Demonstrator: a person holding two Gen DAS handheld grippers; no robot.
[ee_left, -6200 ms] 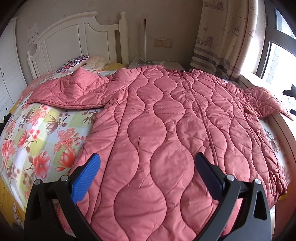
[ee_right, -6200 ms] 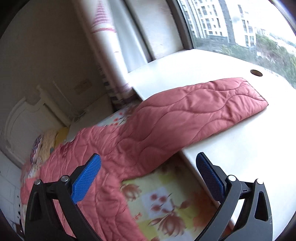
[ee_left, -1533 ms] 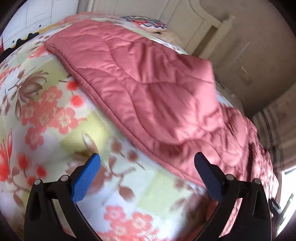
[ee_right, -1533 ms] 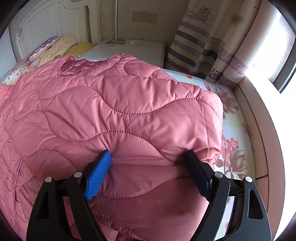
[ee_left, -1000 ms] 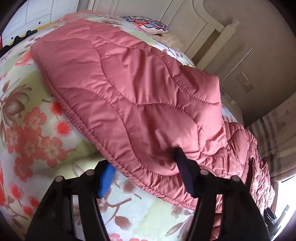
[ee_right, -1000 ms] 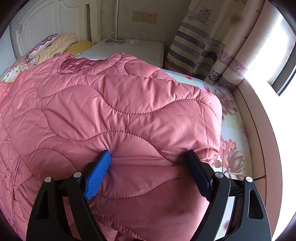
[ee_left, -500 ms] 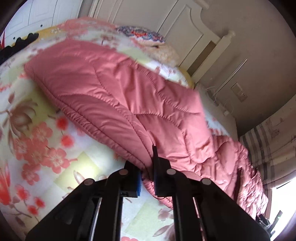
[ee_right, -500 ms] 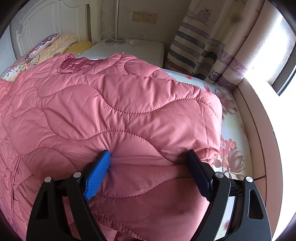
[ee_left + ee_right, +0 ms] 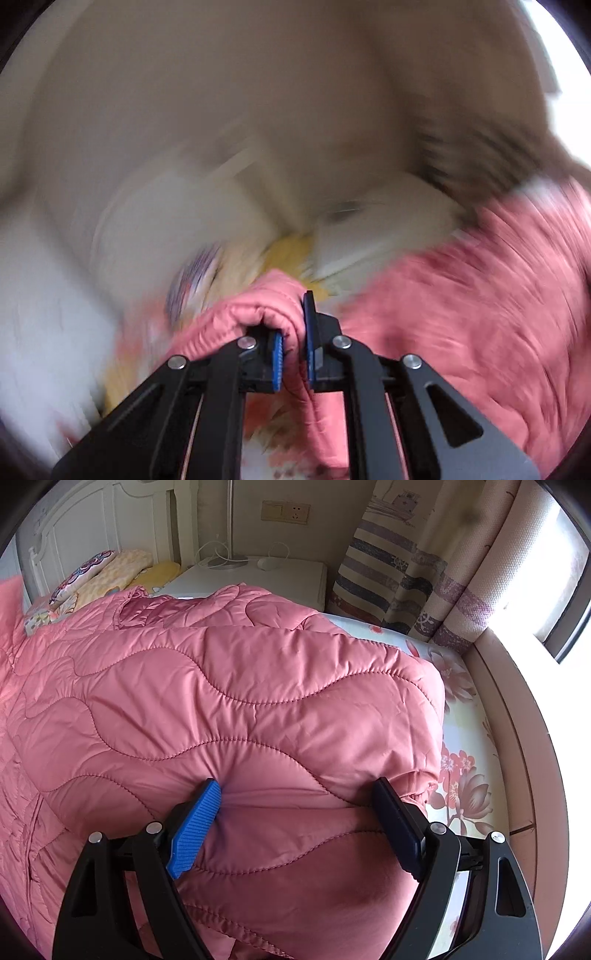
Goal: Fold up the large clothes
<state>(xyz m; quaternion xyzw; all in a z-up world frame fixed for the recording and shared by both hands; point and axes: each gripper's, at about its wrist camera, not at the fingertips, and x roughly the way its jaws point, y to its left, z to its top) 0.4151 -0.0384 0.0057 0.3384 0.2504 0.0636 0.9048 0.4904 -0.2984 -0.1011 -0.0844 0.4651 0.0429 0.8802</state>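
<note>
The pink quilted coat [image 9: 229,709] is spread over the bed, and its right sleeve is folded across the body so it sits as a puffy doubled layer on top. The right gripper [image 9: 295,805] has its jaws spread wide with the tips pushed into that folded part, blue pad on one side, dark pad on the other, fabric bulging between them but not pinched.

The left gripper [image 9: 294,343] is the one really holding something: its jaws are nearly together, clamped on a bunched-up edge of the same coat [image 9: 461,314], and the cloth humps up over the fingertips. That view is badly smeared, so not much else is readable there.

Under the coat there's a floral bedsheet [image 9: 461,775]. Past it sits a white nightstand [image 9: 258,578], a white headboard [image 9: 96,520], some pillows [image 9: 110,572] and a striped curtain [image 9: 413,572] by the window.
</note>
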